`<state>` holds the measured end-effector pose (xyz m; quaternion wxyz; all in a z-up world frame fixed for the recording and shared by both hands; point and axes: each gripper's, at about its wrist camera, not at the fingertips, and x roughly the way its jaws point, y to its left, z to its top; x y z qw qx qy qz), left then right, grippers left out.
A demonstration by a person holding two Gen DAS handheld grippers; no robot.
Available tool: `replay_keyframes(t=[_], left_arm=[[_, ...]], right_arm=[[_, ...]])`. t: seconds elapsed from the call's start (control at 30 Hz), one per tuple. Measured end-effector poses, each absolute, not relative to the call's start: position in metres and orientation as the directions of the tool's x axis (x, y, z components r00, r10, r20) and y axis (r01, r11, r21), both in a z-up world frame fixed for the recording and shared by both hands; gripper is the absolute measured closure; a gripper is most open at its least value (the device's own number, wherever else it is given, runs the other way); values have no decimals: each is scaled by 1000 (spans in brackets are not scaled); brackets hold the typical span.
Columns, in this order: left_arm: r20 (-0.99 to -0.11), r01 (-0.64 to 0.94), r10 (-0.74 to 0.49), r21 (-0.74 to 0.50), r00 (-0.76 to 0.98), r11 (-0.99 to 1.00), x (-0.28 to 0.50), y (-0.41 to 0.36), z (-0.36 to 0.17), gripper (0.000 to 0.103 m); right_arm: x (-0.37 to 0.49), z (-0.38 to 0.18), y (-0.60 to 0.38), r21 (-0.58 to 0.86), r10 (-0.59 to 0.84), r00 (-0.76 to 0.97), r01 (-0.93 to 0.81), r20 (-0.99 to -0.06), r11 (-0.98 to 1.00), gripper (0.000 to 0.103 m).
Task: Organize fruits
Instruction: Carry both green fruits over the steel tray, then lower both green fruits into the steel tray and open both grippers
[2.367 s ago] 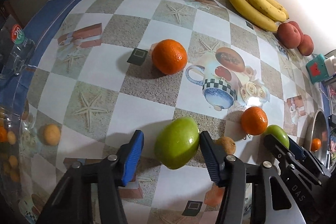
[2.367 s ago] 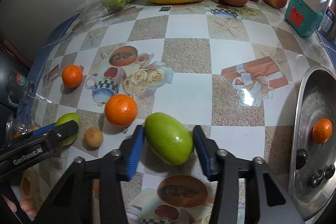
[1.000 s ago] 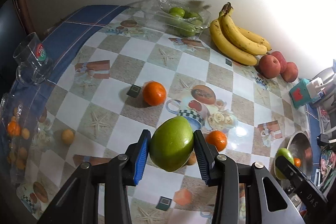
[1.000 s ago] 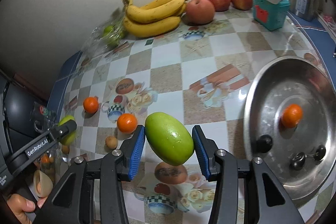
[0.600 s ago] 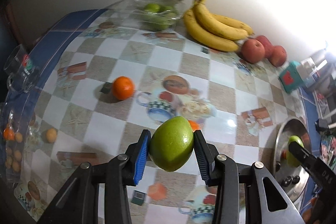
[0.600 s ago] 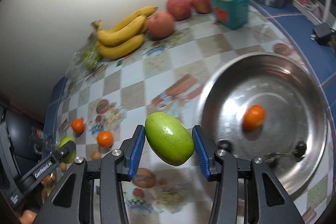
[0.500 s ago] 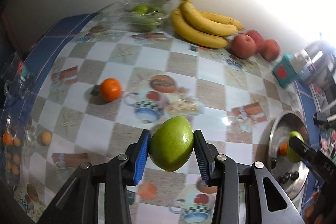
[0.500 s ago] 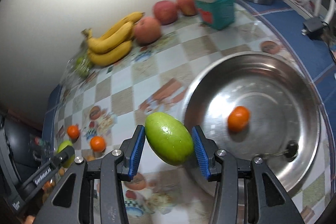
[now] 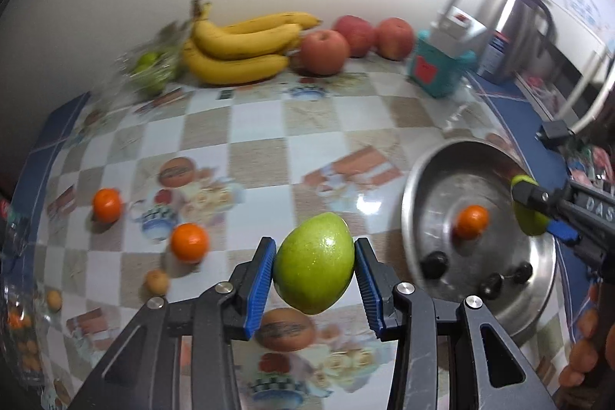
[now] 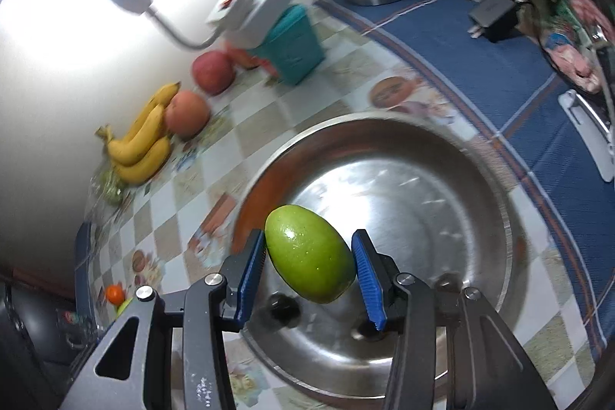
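My left gripper (image 9: 315, 275) is shut on a green mango (image 9: 314, 262), held in the air above the checkered tablecloth, left of the steel bowl (image 9: 426, 175). My right gripper (image 10: 309, 277) is shut on a second green mango (image 10: 309, 252), held over the steel bowl (image 10: 480, 218); it also shows in the left wrist view (image 9: 527, 214). In the left wrist view the bowl holds an orange tangerine (image 9: 471, 221) and small dark fruits (image 9: 434, 260). Two tangerines (image 9: 189, 243) lie on the table.
Bananas (image 9: 238, 52), red apples (image 9: 324, 50) and a clear bag of green fruit (image 9: 150, 70) line the back wall. A teal box with a white lamp (image 9: 440, 70) and a steel kettle (image 9: 515, 29) stand at the back right. Small tan fruits (image 9: 157, 281) lie at the left.
Both grippers closed on green mangoes, lifted them off the table and carried them to the right. The right one now hangs over the steel bowl.
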<state>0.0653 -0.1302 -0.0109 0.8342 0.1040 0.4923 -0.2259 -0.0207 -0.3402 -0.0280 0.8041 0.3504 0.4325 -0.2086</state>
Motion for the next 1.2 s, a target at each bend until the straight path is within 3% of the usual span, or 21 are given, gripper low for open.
replay_keyframes(t=[0.53, 1.2], left_arm=[[-830, 659, -424, -93, 363, 746, 52, -220, -20, 59], [-862, 653, -424, -155, 277, 741, 71, -249, -60, 58]], right_arm=[[-21, -49, -375, 349, -80, 506, 693, -859, 631, 55], [-11, -63, -379, 312, -77, 465, 698, -882, 645, 55]])
